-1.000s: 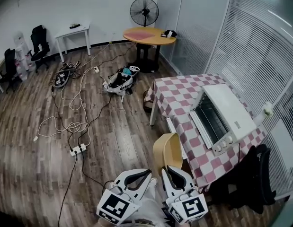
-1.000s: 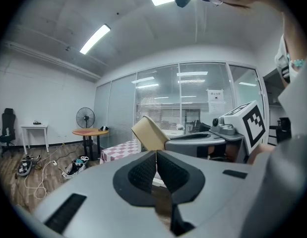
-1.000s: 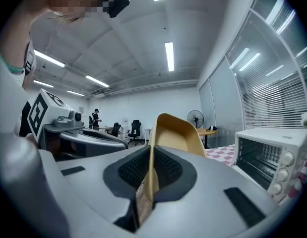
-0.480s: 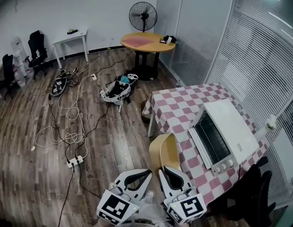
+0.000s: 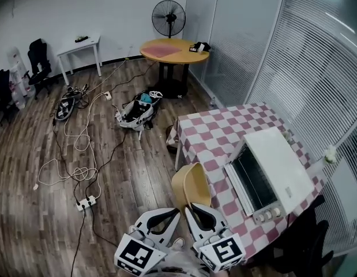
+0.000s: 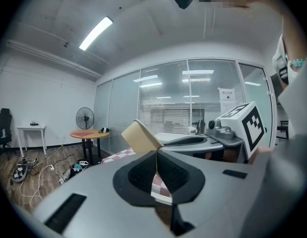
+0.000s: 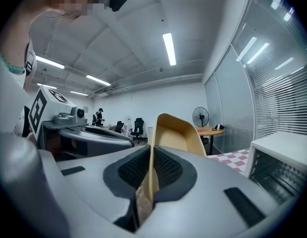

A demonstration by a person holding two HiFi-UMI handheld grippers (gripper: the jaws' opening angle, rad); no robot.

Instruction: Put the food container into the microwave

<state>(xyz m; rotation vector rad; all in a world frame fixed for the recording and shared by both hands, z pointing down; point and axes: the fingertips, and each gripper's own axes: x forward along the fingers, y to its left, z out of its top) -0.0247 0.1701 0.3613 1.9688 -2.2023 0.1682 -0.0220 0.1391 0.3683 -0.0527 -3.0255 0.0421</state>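
A tan food container stands on edge, its open side to the right, with my right gripper shut on its rim. Close to its left my left gripper is shut with nothing between its pads. The left gripper view shows the container just past that gripper's tips. The white microwave sits on the red-and-white checked table, to the right of the container, its dark front facing me.
Cables and a power strip trail over the wooden floor on the left. A bag lies by a round wooden table with a fan behind. A glass wall with blinds runs along the right.
The whole scene has slid left and down in the head view; the checked table and microwave are nearer. Both grippers stay side by side, the container still in the right one.
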